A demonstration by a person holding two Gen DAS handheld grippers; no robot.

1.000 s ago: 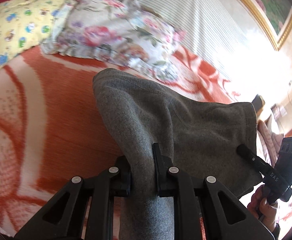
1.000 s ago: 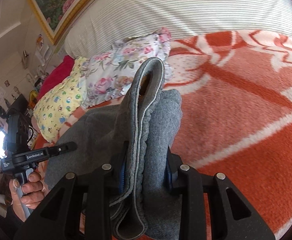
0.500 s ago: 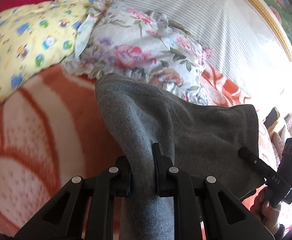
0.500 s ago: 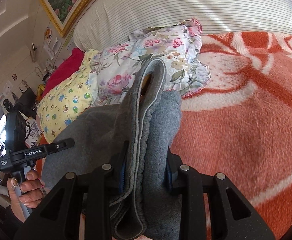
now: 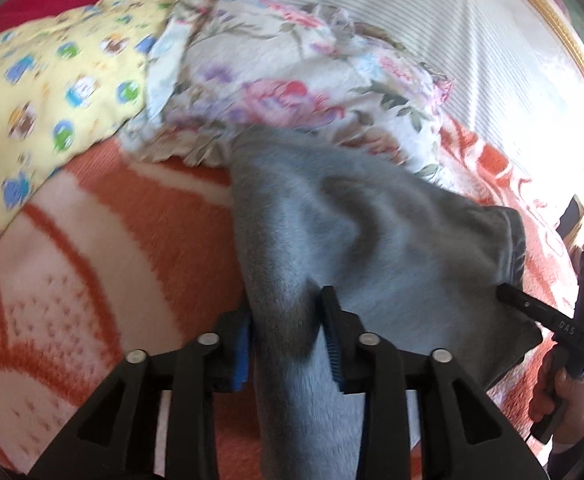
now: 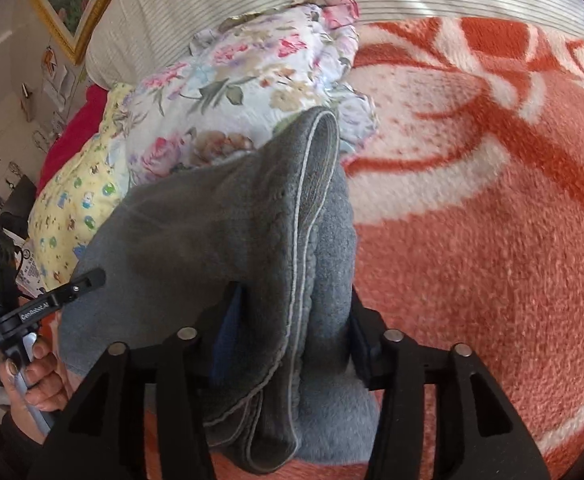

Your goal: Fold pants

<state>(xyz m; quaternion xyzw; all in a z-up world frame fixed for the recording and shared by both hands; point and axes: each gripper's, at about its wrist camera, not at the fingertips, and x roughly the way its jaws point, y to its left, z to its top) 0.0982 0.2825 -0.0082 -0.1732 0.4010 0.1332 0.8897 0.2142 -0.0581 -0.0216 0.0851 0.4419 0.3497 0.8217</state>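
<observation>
The grey pants hang bunched over the orange-and-cream blanket on the bed, so waistband and leg ends cannot be told apart; the lower part is cut off behind the tool frames in both views. Motion blur softens the left view.

In the left view the left tool has a fold of the cloth between its jaws, which are opening; blue pad faces show on both sides, and the left pad seems to stand just clear of the cloth. From there the cloth runs up toward the floral pillow, its far corner just overlapping the pillow's frilled edge, and stretches sideways to the right tool.

In the right view the right tool straddles a thick doubled bundle with a pale stitched hem; its jaws are opening too. The bundle's long axis points toward the floral pillow. Left of the pillow lies a yellow printed pillow.
</observation>
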